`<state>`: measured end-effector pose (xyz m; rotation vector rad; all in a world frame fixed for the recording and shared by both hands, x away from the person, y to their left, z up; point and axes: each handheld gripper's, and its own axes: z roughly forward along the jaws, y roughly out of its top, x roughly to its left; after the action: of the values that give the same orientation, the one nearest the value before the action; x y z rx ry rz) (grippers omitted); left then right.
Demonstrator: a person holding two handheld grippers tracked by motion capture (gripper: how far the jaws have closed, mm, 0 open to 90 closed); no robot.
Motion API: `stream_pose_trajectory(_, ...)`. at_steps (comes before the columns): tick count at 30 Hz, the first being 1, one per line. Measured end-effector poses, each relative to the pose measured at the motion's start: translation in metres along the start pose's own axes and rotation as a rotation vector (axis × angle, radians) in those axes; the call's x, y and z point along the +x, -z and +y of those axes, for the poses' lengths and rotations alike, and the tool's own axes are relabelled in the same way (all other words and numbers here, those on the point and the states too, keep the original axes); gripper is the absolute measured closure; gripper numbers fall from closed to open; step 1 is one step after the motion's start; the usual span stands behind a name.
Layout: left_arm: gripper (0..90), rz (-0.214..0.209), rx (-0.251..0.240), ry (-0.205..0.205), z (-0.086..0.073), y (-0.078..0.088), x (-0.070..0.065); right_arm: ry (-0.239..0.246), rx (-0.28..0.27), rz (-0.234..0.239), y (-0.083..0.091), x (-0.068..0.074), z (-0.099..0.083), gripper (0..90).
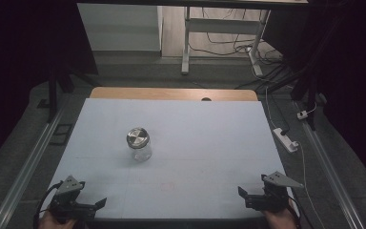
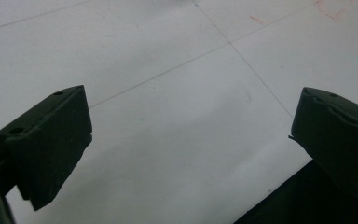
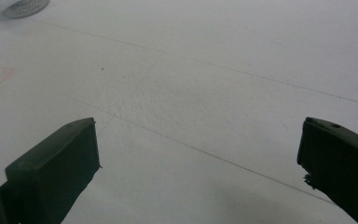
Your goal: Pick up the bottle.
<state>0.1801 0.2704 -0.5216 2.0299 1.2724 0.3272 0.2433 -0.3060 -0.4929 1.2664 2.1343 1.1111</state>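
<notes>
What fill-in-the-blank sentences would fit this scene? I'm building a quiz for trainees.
1. The glass jar on the white table wears a ____ lid.
2. The jar stands closer to the ____ tongs than to the other pair.
3. The jaws of the left tongs and the right tongs stand ____, with nothing between them.
4. Both tongs are at the table's ____ edge.

Missing words: metal; left; open; near

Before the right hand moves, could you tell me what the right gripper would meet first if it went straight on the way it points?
Probably nothing: the right gripper, jaws open, faces bare white table. The jar sits off to the left of its line, though depth is hard to judge.
</notes>
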Motion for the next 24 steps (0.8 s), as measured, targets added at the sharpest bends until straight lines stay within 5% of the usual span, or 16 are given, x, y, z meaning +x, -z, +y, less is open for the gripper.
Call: stream_pose_trajectory(24, 0.0, -0.014, -0.028, 0.014, 0.001, -0.0001, 0.0035, 0.008, 0.026, 0.04, -0.0028, 0.0006, 0.0008, 0.0)
